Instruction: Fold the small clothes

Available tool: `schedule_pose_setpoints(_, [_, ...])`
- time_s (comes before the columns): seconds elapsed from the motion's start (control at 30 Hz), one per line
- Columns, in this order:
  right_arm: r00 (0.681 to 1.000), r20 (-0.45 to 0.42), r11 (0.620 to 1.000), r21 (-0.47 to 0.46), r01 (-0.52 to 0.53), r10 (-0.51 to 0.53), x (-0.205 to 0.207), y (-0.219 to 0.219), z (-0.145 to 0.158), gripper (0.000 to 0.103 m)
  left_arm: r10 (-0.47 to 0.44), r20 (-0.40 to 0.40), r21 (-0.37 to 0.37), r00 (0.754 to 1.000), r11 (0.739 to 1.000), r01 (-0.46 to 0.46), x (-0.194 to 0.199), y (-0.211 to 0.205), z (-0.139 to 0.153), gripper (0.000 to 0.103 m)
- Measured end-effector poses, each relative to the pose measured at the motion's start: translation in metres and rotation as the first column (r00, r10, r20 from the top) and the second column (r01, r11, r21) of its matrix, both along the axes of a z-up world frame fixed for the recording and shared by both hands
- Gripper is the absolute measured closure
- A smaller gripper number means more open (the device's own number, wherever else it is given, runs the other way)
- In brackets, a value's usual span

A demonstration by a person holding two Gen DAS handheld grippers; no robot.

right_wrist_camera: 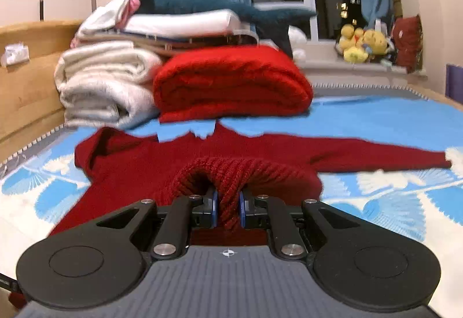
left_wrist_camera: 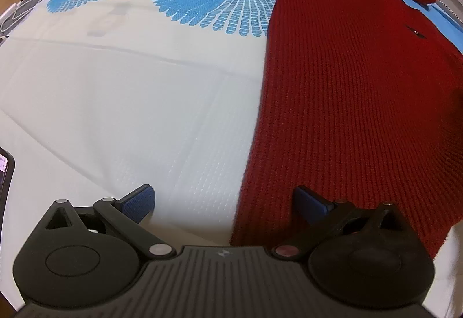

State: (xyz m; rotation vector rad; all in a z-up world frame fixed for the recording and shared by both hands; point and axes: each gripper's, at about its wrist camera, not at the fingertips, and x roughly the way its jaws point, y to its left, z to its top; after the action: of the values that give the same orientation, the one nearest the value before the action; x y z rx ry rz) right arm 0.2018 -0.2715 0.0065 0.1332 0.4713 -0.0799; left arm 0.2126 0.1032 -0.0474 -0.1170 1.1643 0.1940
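Your right gripper (right_wrist_camera: 228,209): blue pads clamped hard on a raised fold of the dark red sweater (right_wrist_camera: 202,170). The ribbed knit bunches into a thick arch just beyond the pads. That looks like the hem pinched up so the lower part can be carried over the body.

Your left gripper (left_wrist_camera: 224,202): jaws spread wide, nothing between them. The right pad sits over the sweater's near left edge, the left pad over bare sheet. Probably placed there to take the other hem corner.

The sweater lies flat on the bedsheet (left_wrist_camera: 121,103), chest up, a small dark logo showing. In the right wrist view one sleeve stretches out to the right and the other is bunched at the left. Chunky vertical ribs, heavy and limp; expect sag between the two grips.

The sheet is white with a fine waffle weave and blue fan prints.

Far side: a folded bright red knit (right_wrist_camera: 231,83), a cream blanket (right_wrist_camera: 101,86), stacked folded clothes above them.
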Motion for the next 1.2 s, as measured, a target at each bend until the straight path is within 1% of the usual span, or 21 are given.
schedule_pose_setpoints(0.1, [1.0,-0.022,1.0,0.017,-0.008,0.008,0.019,0.001,-0.011,0.089,0.0,-0.001,-0.002,1.0,1.0,0.0,-0.001,0.0,0.0,0.0])
schedule_pose_setpoints(0.2, [0.998,-0.056,0.998,0.064,-0.014,0.018,0.033,0.006,-0.021,0.088,-0.002,-0.001,-0.007,1.0,1.0,0.002,-0.001,0.001,0.0,0.0])
schedule_pose_setpoints(0.3, [0.986,-0.166,0.993,0.119,0.013,0.007,0.049,0.009,-0.039,0.081,0.0,-0.003,-0.01,1.0,1.0,-0.001,0.0,0.002,0.0,0.0])
schedule_pose_setpoints(0.33, [0.972,-0.233,0.989,0.148,0.028,0.008,0.056,0.01,-0.047,0.069,0.006,-0.005,-0.011,1.0,1.0,-0.006,0.001,0.002,0.0,0.0])
schedule_pose_setpoints(0.37, [0.959,-0.282,0.984,0.175,0.032,0.019,0.06,0.011,-0.054,0.048,0.009,-0.005,-0.012,1.0,1.0,-0.009,0.002,0.002,0.0,0.0])
schedule_pose_setpoints(0.4, [0.955,-0.293,0.981,0.192,0.019,0.038,0.06,0.012,-0.057,0.042,0.011,-0.006,-0.011,1.0,1.0,-0.011,0.002,0.001,0.0,0.0])
schedule_pose_setpoints(0.43, [0.959,-0.275,0.985,0.173,-0.014,0.062,0.057,0.017,-0.057,0.032,0.012,-0.007,-0.011,1.0,1.0,-0.012,0.003,0.001,0.0,0.0])
schedule_pose_setpoints(0.5, [0.946,-0.305,0.992,0.1,-0.081,0.108,0.057,0.029,-0.054,0.024,0.013,-0.007,-0.011,1.0,1.0,-0.013,0.003,0.001,0.0,0.0])
schedule_pose_setpoints(0.57, [0.928,-0.343,0.989,0.037,-0.145,0.149,0.054,0.039,-0.054,0.011,0.013,-0.008,-0.01,1.0,1.0,-0.014,0.003,0.001,0.0,0.0])
schedule_pose_setpoints(0.63, [0.903,-0.409,0.979,-0.086,-0.184,0.134,0.051,0.048,-0.059,0.01,0.012,-0.007,-0.01,1.0,1.0,-0.012,0.003,0.001,0.001,0.0])
schedule_pose_setpoints(0.67, [0.903,-0.406,0.973,-0.115,-0.199,0.137,0.045,0.048,-0.06,0.012,0.009,-0.008,-0.011,1.0,1.0,-0.009,0.003,0.001,0.001,0.0])
schedule_pose_setpoints(0.7, [0.905,-0.397,0.971,-0.109,-0.214,0.155,0.039,0.045,-0.058,0.017,0.006,-0.009,-0.011,1.0,1.0,-0.006,0.002,0.001,0.001,0.0])
schedule_pose_setpoints(0.77, [0.892,-0.408,0.972,-0.042,-0.231,0.194,0.031,0.035,-0.051,0.059,-0.001,-0.012,-0.01,1.0,1.0,0.001,0.002,0.002,0.001,0.0])
schedule_pose_setpoints(0.8, [0.886,-0.416,0.974,-0.008,-0.228,0.204,0.026,0.029,-0.046,0.071,-0.003,-0.014,-0.01,1.0,1.0,0.003,0.002,0.002,0.001,0.0])
schedule_pose_setpoints(0.83, [0.888,-0.413,0.976,0.008,-0.219,0.203,0.018,0.025,-0.039,0.086,-0.003,-0.016,-0.011,1.0,1.0,0.003,0.002,0.002,0.001,0.0])
schedule_pose_setpoints(0.9, [0.91,-0.376,0.981,-0.012,-0.194,0.175,0.002,0.018,-0.026,0.1,-0.003,-0.021,-0.012,1.0,1.0,0.003,0.001,0.002,0.001,0.0])
schedule_pose_setpoints(0.93, [0.927,-0.351,0.988,-0.032,-0.151,0.13,-0.005,0.014,-0.019,0.1,-0.002,-0.024,-0.013,1.0,1.0,0.002,0.0,0.003,0.002,0.0])
schedule_pose_setpoints(1.0, [0.947,-0.316,0.998,0.025,-0.058,0.063,-0.017,0.0,-0.008,0.1,-0.001,-0.026,-0.014,1.0,1.0,0.001,-0.001,0.003,0.002,0.0])
schedule_pose_setpoints(1.03, [0.952,-0.306,0.999,0.036,-0.016,0.026,-0.024,-0.004,-0.005,0.1,-0.004,-0.024,-0.01,1.0,1.0,0.004,-0.002,0.003,0.002,0.0])
schedule_pose_setpoints(1.1, [0.954,-0.293,0.998,0.007,0.062,-0.057,-0.036,-0.013,-0.001,0.1,-0.014,-0.02,0.002,1.0,1.0,0.014,-0.004,0.001,0.002,0.0])
schedule_pose_setpoints(1.2, [0.958,-0.24,0.984,0.047,0.174,-0.158,-0.071,-0.03,0.022,0.1,-0.037,-0.012,0.027,0.999,0.999,0.037,-0.005,0.001,0.002,0.0])
